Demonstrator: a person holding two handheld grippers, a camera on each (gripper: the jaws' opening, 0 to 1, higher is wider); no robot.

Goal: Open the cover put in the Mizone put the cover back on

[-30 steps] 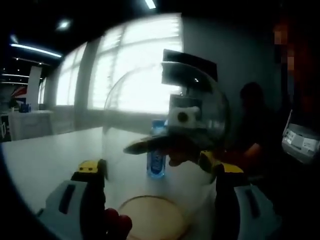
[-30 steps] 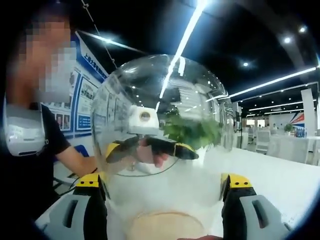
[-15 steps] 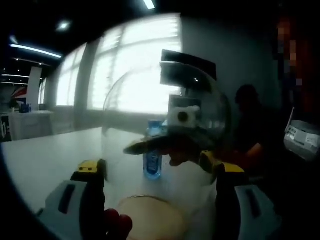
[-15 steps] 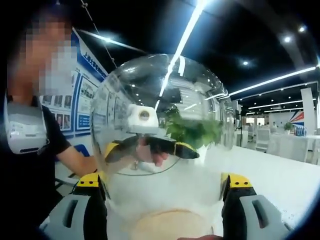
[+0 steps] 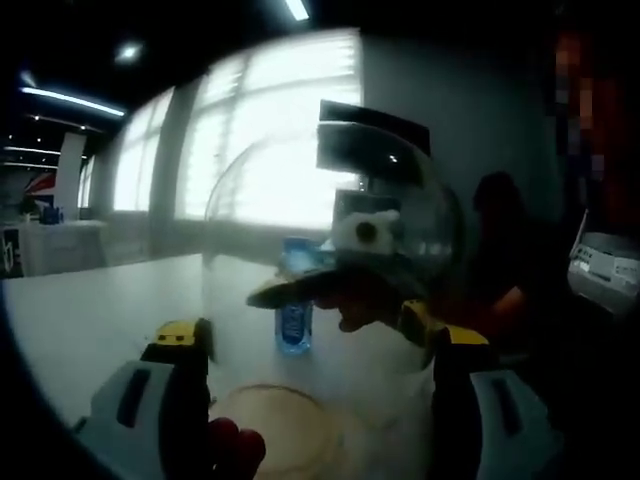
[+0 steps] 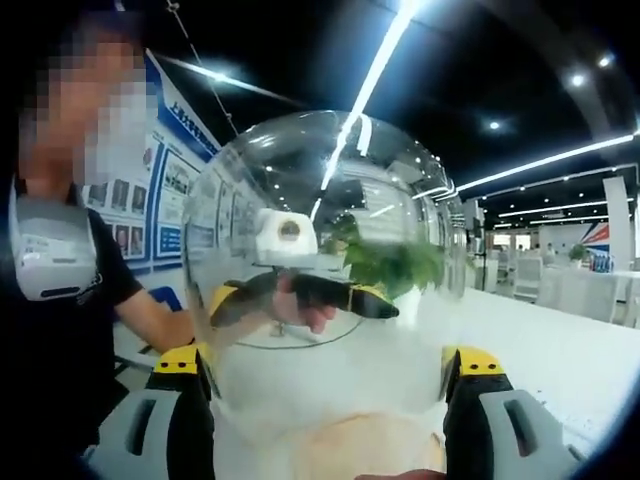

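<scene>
Worktop [image 5: 90,320] carries the Mizone [image 5: 293,310]. Dome [image 6: 320,260] sits clamped between both claws, left claw [image 5: 310,340] and right claw [image 6: 325,365], one on each side. Over the last second it has drifted sideways, base disc [image 6: 365,445] shifting beneath: cover looks open, bottle not yet in.

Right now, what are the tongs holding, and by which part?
Both tongs, left and right, grip the clear dome cover by its opposite lower sides.
</scene>
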